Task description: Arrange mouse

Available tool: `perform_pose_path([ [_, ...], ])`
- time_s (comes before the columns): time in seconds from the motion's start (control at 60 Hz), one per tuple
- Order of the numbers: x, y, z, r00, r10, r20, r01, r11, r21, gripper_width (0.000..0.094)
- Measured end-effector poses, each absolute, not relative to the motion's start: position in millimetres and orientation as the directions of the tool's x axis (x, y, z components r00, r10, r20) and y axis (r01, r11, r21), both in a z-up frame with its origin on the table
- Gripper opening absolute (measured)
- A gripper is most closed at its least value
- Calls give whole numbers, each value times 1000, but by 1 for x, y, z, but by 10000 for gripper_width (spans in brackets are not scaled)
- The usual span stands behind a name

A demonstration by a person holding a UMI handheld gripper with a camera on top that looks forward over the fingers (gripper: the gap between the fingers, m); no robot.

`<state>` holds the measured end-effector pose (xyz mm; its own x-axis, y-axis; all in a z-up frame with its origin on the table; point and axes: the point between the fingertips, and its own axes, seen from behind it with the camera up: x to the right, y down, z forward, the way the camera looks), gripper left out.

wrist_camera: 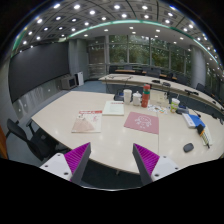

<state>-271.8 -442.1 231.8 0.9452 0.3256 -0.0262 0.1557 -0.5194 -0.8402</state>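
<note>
While the tongs [110, 165] hang high over the near edge of the desk [110, 135], their two purple-padded fingers [75, 157] stand apart with nothing between them. Well beyond them, off to the right, the mouse [188, 147] lies alone on the desk. Farther in sit a pink mat [142, 122], a red bottle [146, 96] and cups [128, 97].

We see an office meeting room: a large white table [120, 135], black chairs [22, 133], ceiling spotlights [75, 8] (many, recessed).
</note>
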Motion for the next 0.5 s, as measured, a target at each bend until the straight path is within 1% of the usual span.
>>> perform_pose_path([
  [0.117, -228, -438, 207, 964, 265, -29, 129, -558, -820, 854],
  [0.233, -145, -429, 158, 981, 194, -24, 101, -607, -788, 853],
  [0.25, -150, -435, 154, 984, 177, -18, 96, -615, -783, 852],
  [0.333, -89, -432, 115, 994, 111, 10, 80, -655, -752, 852],
  [0.433, -16, -426, 77, 999, 24, 42, 47, -680, -731, 854],
  [0.5, 35, -409, 61, 998, -26, 56, 24, -678, -735, 853],
])
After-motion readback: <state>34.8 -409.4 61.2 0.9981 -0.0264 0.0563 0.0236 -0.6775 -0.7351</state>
